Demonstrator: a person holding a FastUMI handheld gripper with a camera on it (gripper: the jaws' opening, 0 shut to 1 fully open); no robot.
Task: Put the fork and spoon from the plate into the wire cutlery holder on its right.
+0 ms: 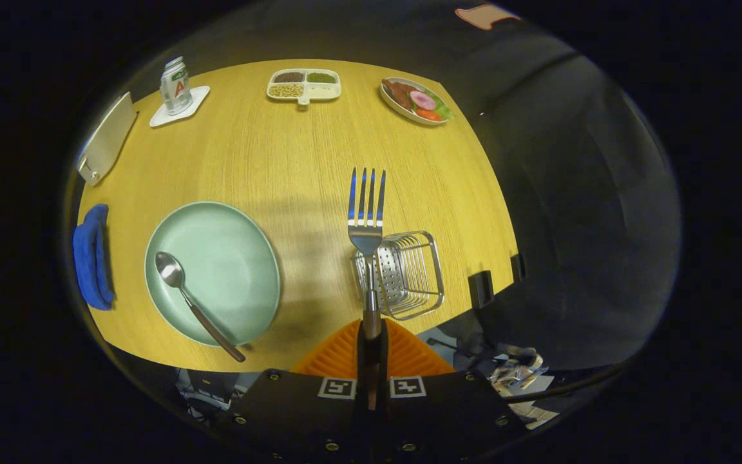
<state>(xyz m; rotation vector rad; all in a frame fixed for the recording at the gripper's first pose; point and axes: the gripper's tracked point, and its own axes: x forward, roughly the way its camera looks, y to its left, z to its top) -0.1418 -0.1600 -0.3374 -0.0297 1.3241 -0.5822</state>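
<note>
Gripper (pixel 371 335) fingers are closed tight on the fork (pixel 366 219) handle, both pressing it; tines point forward, away from the camera. Fork hangs over the table (pixel 294 154), its neck crossing the near-left corner of the wire holder (pixel 403 274). Holder sits just ahead of the fingers, slightly right, near the table's front edge. Plate (pixel 216 270) is left of the holder, well apart. Spoon (pixel 190 299) lies on the plate, bowl toward the far left, handle poking past the plate's near rim. Blue cloth (pixel 92 258) lies left of the plate. Far side: divided tray (pixel 304 85), food dish (pixel 415 101), bottle (pixel 175 86) on a coaster (pixel 181 107).
</note>
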